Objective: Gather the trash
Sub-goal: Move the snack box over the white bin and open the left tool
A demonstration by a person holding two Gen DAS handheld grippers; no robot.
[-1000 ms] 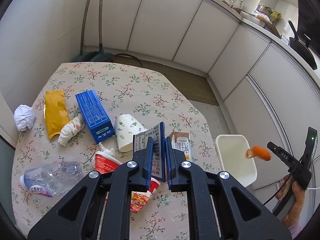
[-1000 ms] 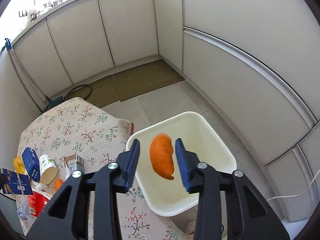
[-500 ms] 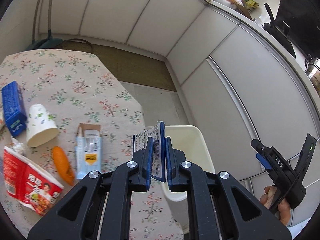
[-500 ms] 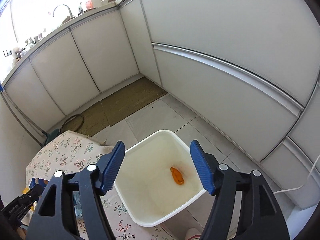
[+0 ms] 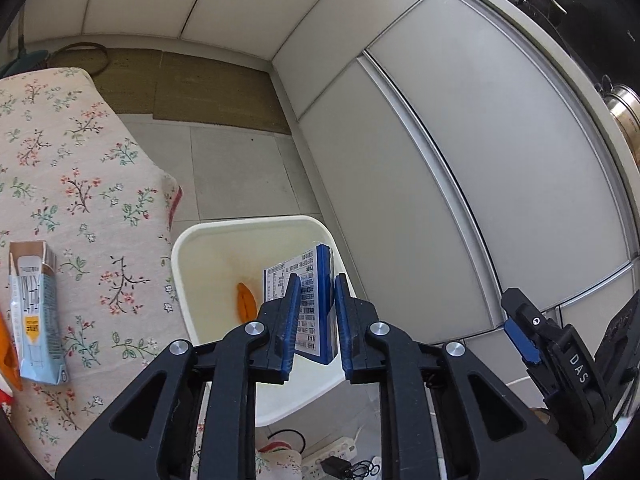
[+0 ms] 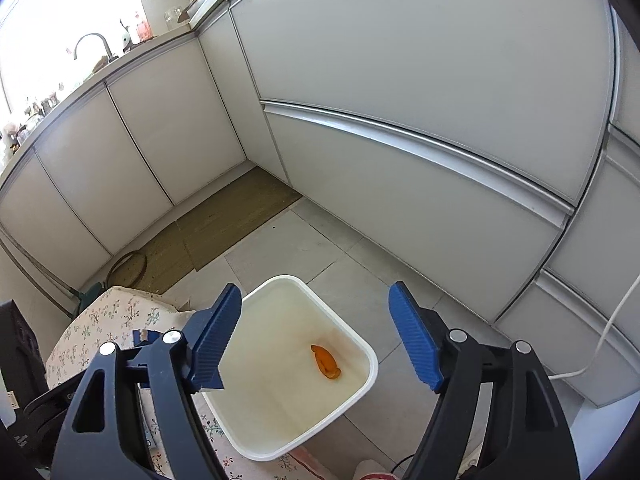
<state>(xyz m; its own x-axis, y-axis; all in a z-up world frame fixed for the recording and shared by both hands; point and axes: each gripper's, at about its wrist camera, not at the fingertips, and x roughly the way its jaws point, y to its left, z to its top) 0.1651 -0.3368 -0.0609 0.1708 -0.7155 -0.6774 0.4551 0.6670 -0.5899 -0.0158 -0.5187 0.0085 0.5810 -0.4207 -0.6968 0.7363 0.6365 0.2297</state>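
Note:
My left gripper (image 5: 314,280) hangs over the white bin (image 5: 178,264) with a flat blue box (image 5: 308,268) upright between its pads. Its jaws are opening, and the box still sits against the pads. An orange scrap (image 5: 246,306) lies on the bin's floor. In the right wrist view my right gripper (image 6: 315,288) stands above the same bin (image 6: 372,364). Its jaws are opening wide with nothing between them. The orange scrap (image 6: 326,362) shows below them. One of the right gripper's fingers (image 5: 520,332) appears at the lower right of the left wrist view.
The table with the floral cloth (image 5: 80,160) borders the bin on the left. A small milk carton (image 5: 36,312) and an orange piece (image 5: 8,352) lie on it. White cabinets (image 5: 440,160) stand close on the right. A power strip and cables (image 5: 332,464) lie on the floor.
My left gripper swung right from the table to over the bin, carrying the blue box. The right gripper let go of the orange scrap, which fell into the bin, and spread its jaws.

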